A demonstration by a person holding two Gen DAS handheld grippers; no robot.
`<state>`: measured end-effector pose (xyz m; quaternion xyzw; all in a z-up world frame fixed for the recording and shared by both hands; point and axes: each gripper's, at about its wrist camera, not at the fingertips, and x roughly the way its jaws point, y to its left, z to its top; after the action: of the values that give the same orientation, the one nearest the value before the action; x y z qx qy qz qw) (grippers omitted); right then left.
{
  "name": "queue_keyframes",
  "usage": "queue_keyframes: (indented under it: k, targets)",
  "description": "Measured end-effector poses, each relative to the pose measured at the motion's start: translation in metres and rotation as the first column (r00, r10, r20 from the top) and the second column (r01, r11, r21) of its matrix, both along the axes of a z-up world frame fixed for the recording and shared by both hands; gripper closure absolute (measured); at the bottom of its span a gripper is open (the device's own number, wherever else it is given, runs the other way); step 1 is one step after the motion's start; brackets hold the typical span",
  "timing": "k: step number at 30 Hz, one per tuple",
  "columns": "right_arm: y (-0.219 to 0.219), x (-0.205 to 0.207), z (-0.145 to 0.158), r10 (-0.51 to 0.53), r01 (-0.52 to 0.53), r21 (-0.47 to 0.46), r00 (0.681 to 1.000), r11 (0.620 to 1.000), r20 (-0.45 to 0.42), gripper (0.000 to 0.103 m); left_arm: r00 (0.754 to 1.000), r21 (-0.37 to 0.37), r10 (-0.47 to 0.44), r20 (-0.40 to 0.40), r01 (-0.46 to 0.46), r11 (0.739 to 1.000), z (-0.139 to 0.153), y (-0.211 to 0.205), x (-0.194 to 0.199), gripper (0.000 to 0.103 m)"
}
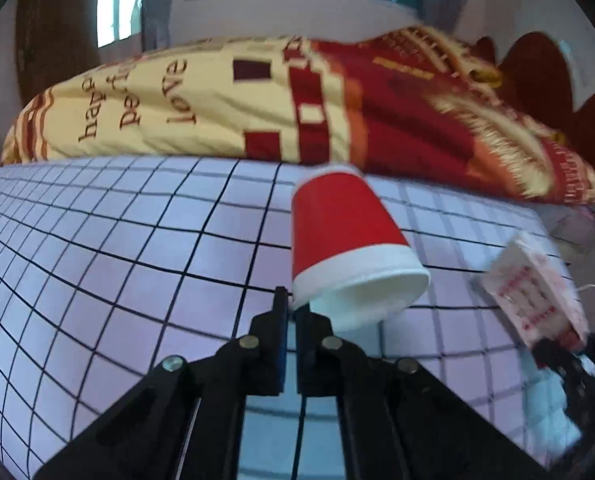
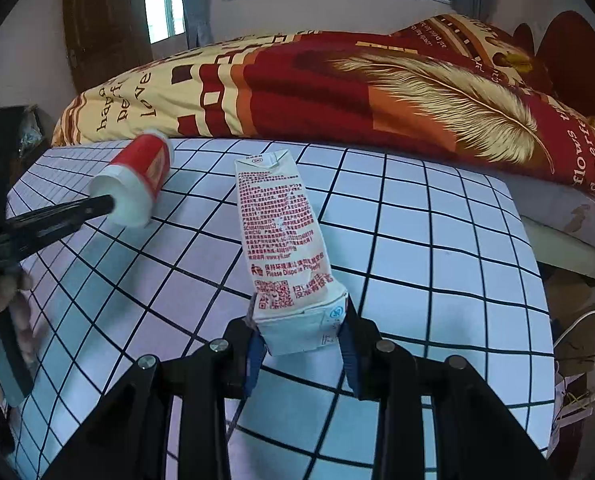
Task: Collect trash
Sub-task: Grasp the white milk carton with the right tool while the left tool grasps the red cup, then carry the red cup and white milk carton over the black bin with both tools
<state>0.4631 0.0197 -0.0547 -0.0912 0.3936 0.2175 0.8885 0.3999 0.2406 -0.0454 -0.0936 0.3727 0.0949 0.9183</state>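
The left claw (image 1: 293, 300) is clenched on the white rim of a red paper cup (image 1: 345, 240), its two black fingers pressed together with the rim's edge pinched between them. The cup hangs tipped on its side, its closed red bottom pointing away toward the quilt and its open mouth facing the camera, above the checked sheet (image 1: 117, 260) of the bed. From the right wrist view the same cup (image 2: 137, 180) shows near the sheet's left edge, held out on the end of the left claw's black finger (image 2: 77, 210), with a hand (image 2: 1, 304) gripping the handle at the frame's left border.

The right claw (image 2: 301, 320) grasps a white drink carton (image 2: 281, 232) printed with red text (a QR code sits near its lower end). Its blue-padded fingers press on both sides of the carton's bottom end, and the carton stretches away over the middle of the sheet toward the quilt. A red and cream quilt (image 2: 337, 92) with a feather print lies bunched along the sheet's far edge.
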Motion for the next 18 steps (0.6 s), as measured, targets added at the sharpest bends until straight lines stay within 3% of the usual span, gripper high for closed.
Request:
queue_keyframes:
  k: [6,18]
  targets:
    - [-0.015,-0.023,0.015,-0.018,0.018,0.028,1.0,0.999,0.012,0.067,0.998,0.002,-0.036,0.056,0.036,0.999,0.022,-0.015,-0.048,0.1]
    - [-0.075,-0.137,0.05,-0.067,0.065,0.046,0.996,0.997,0.054,0.067,0.987,-0.001,-0.133,0.092,0.133,0.991,0.04,-0.083,-0.144,0.1]
